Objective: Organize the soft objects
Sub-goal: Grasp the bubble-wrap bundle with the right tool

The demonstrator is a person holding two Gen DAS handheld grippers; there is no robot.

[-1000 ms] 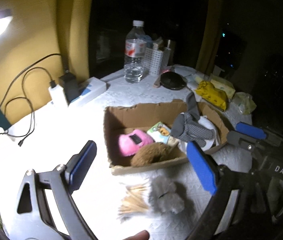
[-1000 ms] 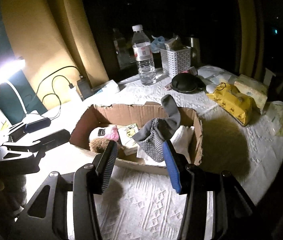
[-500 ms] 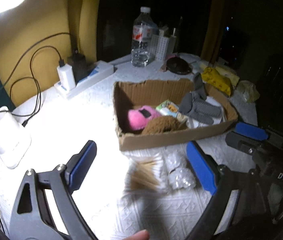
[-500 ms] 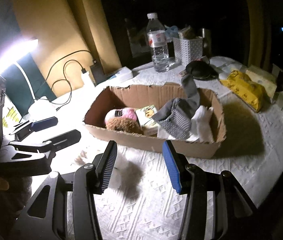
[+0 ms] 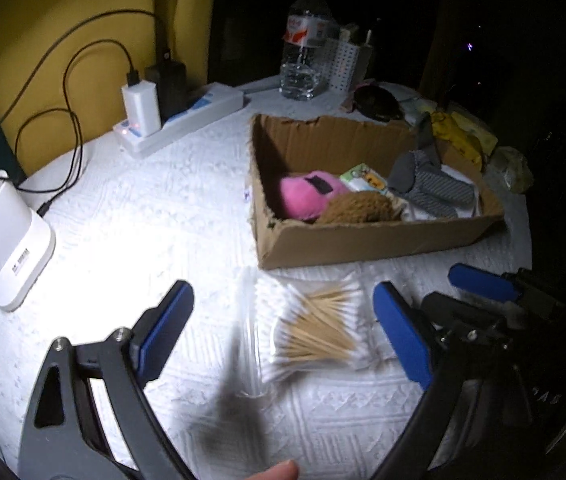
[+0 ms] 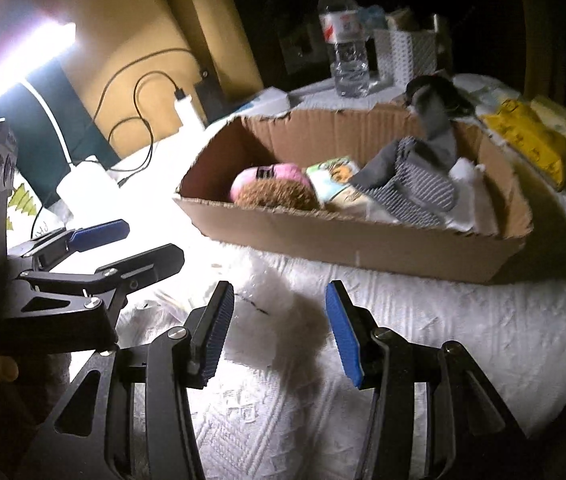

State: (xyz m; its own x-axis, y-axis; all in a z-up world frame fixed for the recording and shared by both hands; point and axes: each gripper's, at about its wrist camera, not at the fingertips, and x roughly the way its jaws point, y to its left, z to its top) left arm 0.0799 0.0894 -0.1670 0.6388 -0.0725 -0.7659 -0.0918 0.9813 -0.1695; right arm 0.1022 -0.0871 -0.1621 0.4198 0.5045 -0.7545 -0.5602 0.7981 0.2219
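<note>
A cardboard box [image 5: 363, 242] [image 6: 347, 240] sits on the white tablecloth. It holds a pink plush [image 5: 307, 194] [image 6: 271, 178], a brown plush [image 5: 359, 208] [image 6: 279, 196], a small printed packet [image 5: 365, 176], grey striped socks [image 5: 431, 188] [image 6: 415, 188] and white cloth [image 6: 465, 208]. A clear bag of cotton swabs [image 5: 319, 332] lies in front of the box, between the fingers of my open, empty left gripper [image 5: 283, 332]. My right gripper [image 6: 279, 332] is open and empty, low over the cloth in front of the box.
A power strip with chargers [image 5: 179, 116] and a white lamp base [image 5: 7, 248] stand at the left. A water bottle [image 5: 307, 44], a white basket [image 6: 411, 56], a black round case [image 5: 375, 100] and yellow packets [image 6: 531, 136] lie behind the box.
Both grippers have pulled back from the box and dropped lower. The swab bag now lies between my left fingers. The box contents have not moved.
</note>
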